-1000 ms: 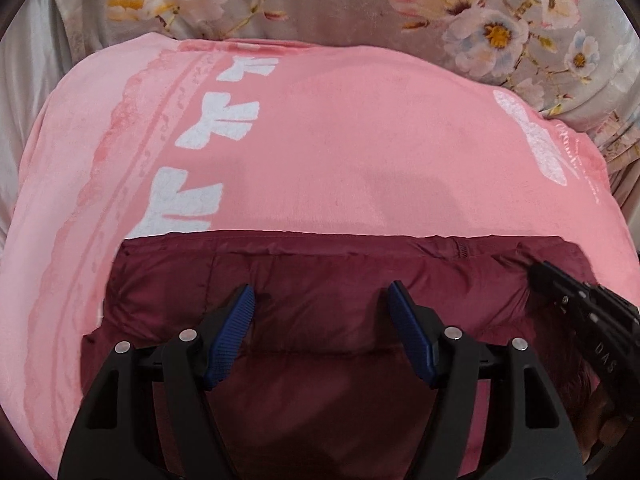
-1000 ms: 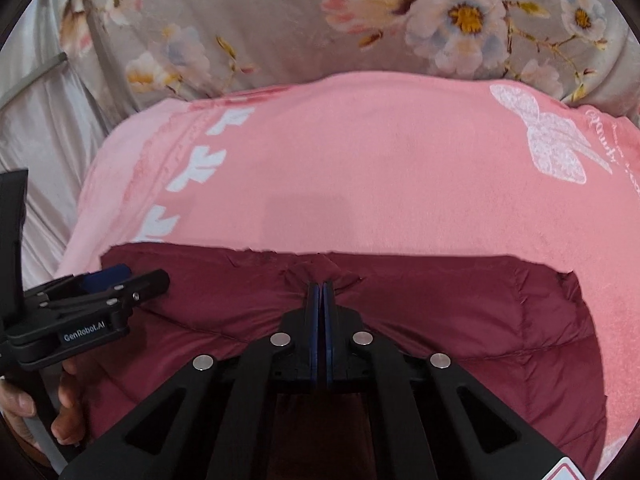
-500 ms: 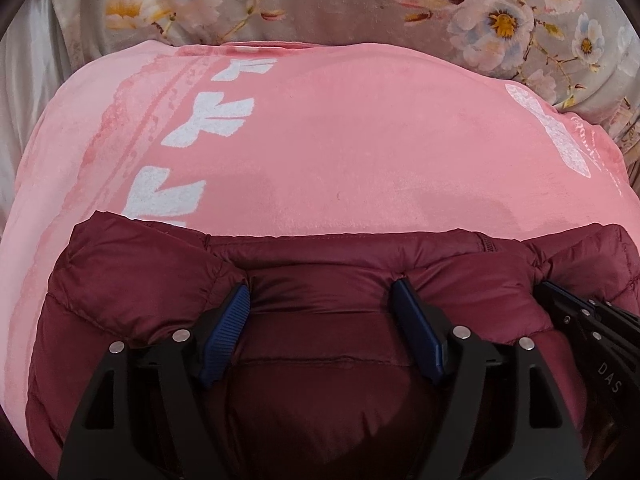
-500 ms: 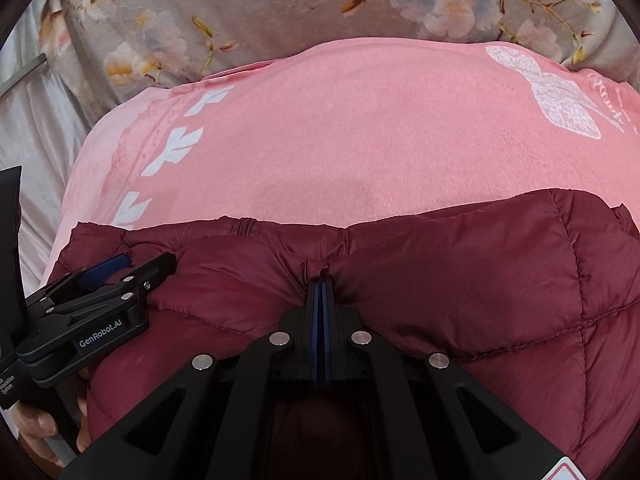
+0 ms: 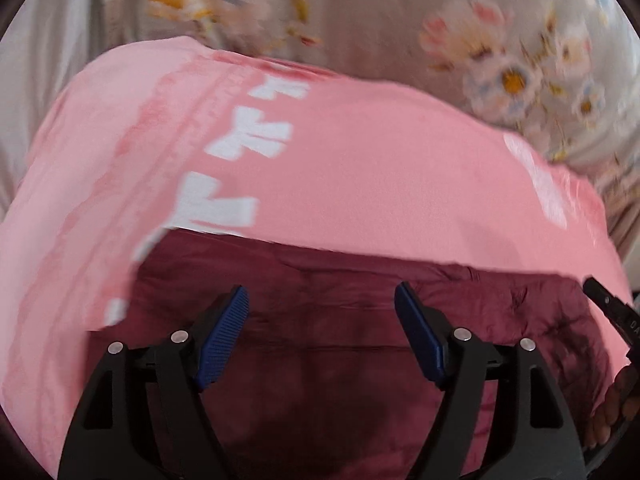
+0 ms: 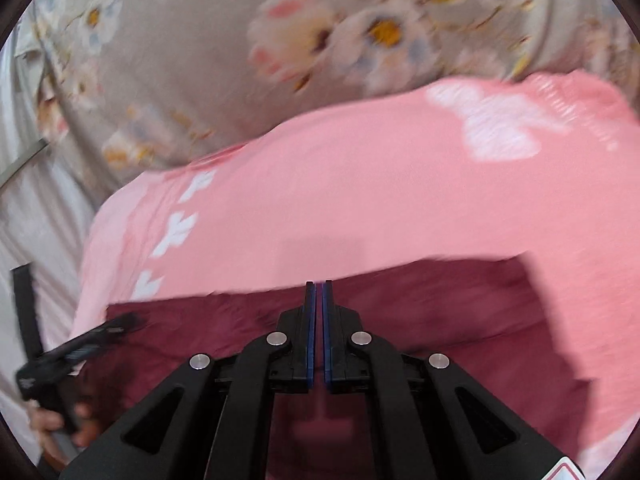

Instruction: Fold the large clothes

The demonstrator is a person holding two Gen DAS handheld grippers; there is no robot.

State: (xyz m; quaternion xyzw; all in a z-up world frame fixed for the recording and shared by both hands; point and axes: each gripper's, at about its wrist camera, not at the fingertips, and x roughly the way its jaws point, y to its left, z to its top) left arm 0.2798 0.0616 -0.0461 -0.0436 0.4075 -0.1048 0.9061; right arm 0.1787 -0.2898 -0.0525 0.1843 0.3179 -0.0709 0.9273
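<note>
A maroon quilted puffer jacket [image 5: 360, 320] lies on a pink blanket [image 5: 380, 168], which serves as the landmark here; the blanket is spread over a grey floral bedsheet [image 5: 380, 28]. The jacket sits at the near part of the blanket, on the side closest to both cameras, and its long axis runs left to right across both views, with a fairly straight far edge facing the blanket's open middle. Which end is collar and which is hem cannot be told, as both pictures are blurred. A column of white bow prints [image 5: 252, 140] runs along the blanket's left portion, and the jacket's left end lies just beside the nearest of them; a larger white bow print [image 6: 496, 124] sits toward the blanket's far right corner, well apart from the jacket. The left gripper [image 5: 322, 332] hangs over the jacket's middle with its blue-padded fingers [image 5: 222, 336] spread wide, released and grasping nothing. The right gripper [image 6: 319, 320] is clenched, its blue pads nearly together with only a thin slit between them; its tips lie at the jacket's far edge, and whether any fabric is pinched there cannot be told. From the right wrist view, the left gripper appears at the jacket's left end, with fingers of the person's hand [image 6: 60, 420] wrapped around its handle.
</note>
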